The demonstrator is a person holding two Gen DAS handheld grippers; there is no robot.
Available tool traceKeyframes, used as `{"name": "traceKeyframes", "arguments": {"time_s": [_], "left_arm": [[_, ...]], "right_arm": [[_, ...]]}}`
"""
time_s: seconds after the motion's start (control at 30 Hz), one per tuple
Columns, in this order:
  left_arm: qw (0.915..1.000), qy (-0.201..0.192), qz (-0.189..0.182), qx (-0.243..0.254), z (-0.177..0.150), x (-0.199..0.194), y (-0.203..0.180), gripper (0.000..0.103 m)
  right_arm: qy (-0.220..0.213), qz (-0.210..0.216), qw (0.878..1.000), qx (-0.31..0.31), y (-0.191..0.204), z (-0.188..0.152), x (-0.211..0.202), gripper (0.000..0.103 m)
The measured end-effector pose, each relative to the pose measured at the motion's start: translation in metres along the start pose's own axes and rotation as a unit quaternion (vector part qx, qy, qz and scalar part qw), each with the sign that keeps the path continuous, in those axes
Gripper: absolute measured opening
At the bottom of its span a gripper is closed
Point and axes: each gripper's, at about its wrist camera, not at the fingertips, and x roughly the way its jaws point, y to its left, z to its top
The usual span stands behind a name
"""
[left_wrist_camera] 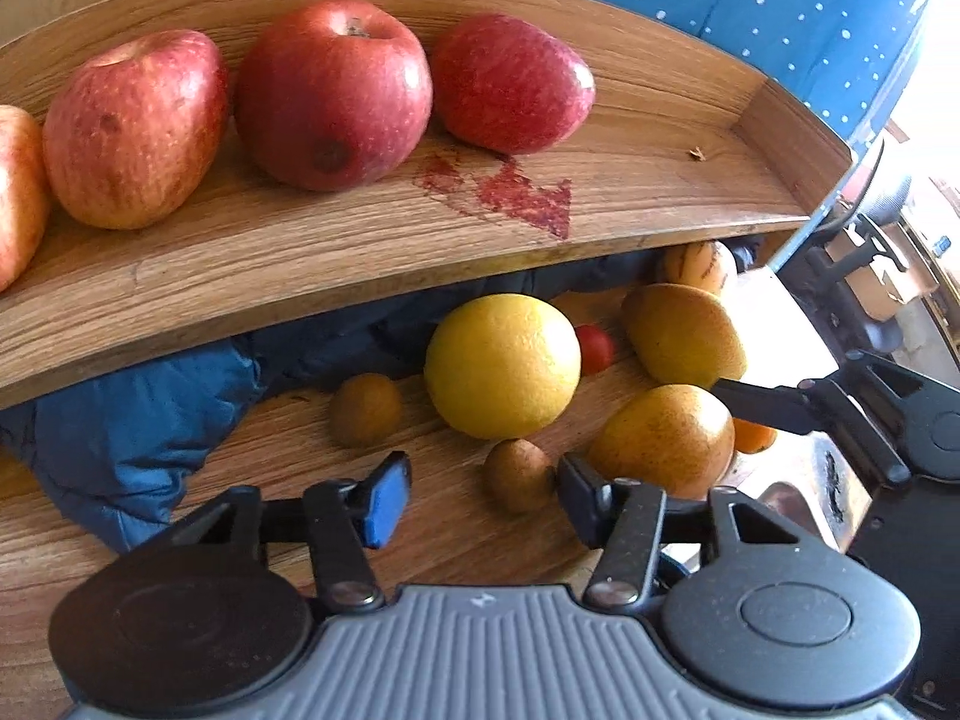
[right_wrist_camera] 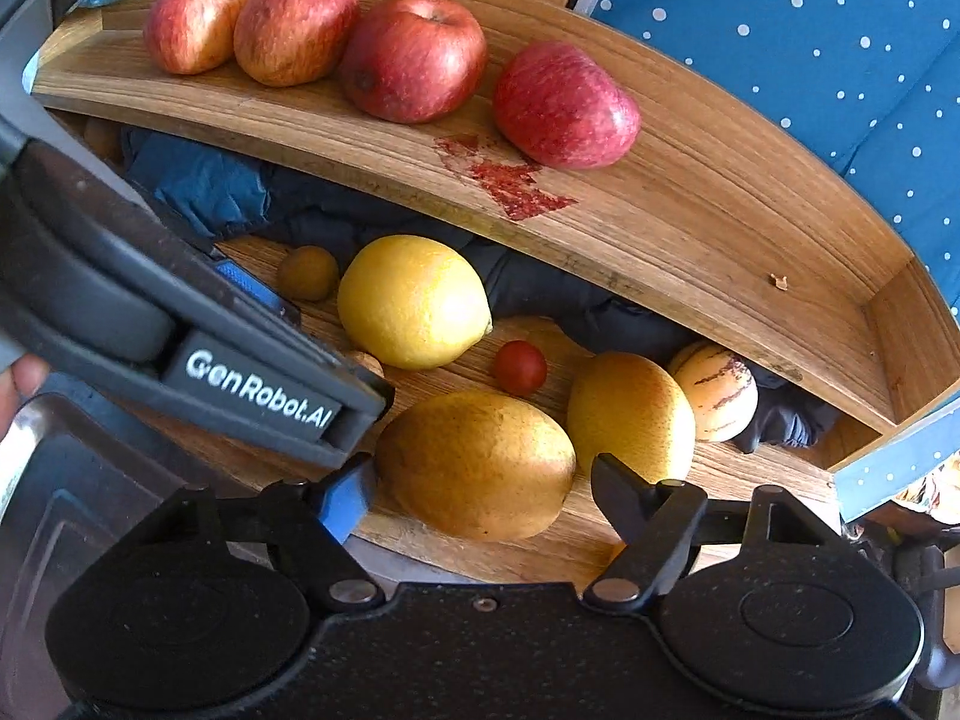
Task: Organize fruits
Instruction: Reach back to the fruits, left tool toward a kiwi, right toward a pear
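A curved wooden two-tier shelf fills both views; its upper tier carries four red apples in a row, next to a red stain on the wood. On the lower tier, in front of crumpled blue fabric, lie a large round yellow citrus fruit, two golden-brown pears side by side, a pale striped melon-like fruit at the back right, two small brown kiwis and a tiny red tomato between the citrus and the farther pear. The left claw stands wide apart and empty, one kiwi just inside its right finger. The right claw is spread equally wide, its fingers flanking the nearer pear, though whether they touch it I cannot tell.
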Motion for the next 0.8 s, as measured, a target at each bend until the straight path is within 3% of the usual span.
{"name": "traceKeyframes", "arguments": {"time_s": [0.07, 0.17, 0.3, 0.8], "left_arm": [[1.0000, 0.003, -0.004, 0.003, 0.001, 0.000, -0.001, 0.054], [0.9998, 0.011, -0.015, 0.005, 0.002, 0.002, -0.002, 0.040], [0.9997, 0.015, -0.020, 0.007, 0.001, 0.007, -0.007, 0.031], [0.9998, 0.005, -0.019, -0.004, -0.007, -0.011, -0.010, 0.030]], "right_arm": [[0.002, 0.001, 1.000, 0.008, 0.000, 0.001, 0.002, 0.078], [0.001, 0.002, 1.000, 0.009, 0.002, 0.000, 0.002, 0.074], [0.000, 0.005, 1.000, 0.012, 0.004, -0.002, 0.000, 0.071], [-0.028, -0.010, 0.998, 0.049, 0.001, -0.018, -0.021, 0.070]]}}
